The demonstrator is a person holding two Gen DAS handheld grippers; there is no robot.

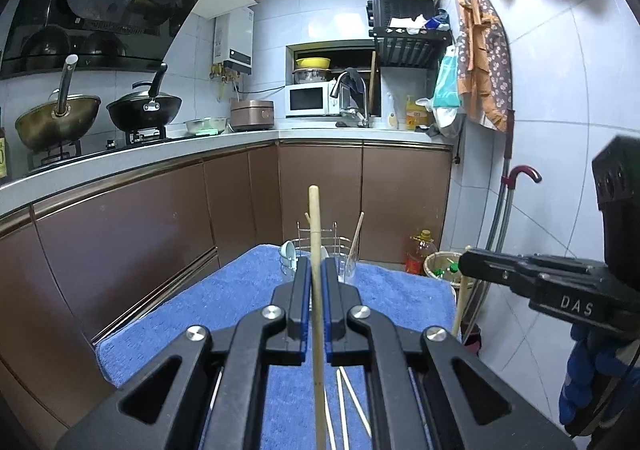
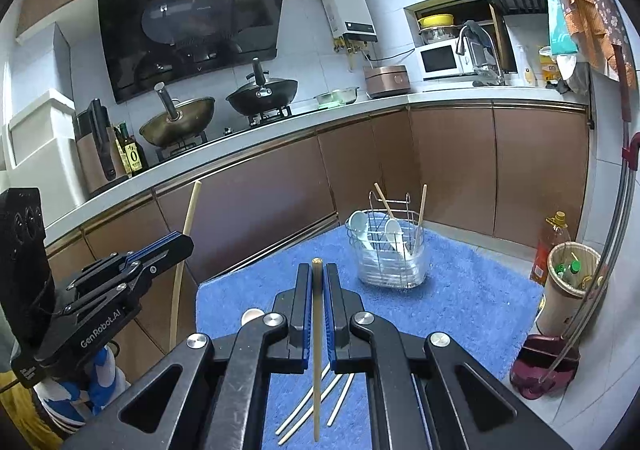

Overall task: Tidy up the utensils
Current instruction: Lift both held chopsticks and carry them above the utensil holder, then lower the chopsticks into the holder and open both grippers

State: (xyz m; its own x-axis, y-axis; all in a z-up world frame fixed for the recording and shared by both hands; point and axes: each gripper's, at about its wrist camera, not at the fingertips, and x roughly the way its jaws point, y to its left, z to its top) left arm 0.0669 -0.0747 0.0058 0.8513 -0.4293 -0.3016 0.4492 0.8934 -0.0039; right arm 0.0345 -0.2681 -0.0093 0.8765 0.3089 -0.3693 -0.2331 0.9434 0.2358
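My left gripper is shut on a wooden chopstick that stands almost upright between its blue pads. My right gripper is shut on a second chopstick, whose top barely clears the fingertips. Each gripper also shows in the other's view: the right gripper with its stick hanging below, and the left gripper with its long stick. A wire utensil holder at the far end of the blue towel holds white spoons and two chopsticks. Several loose chopsticks lie on the towel under the grippers.
A white spoon lies on the towel near my right gripper's left side. A woven waste basket and an oil bottle stand on the floor to the right. Brown cabinets and a counter with woks run behind.
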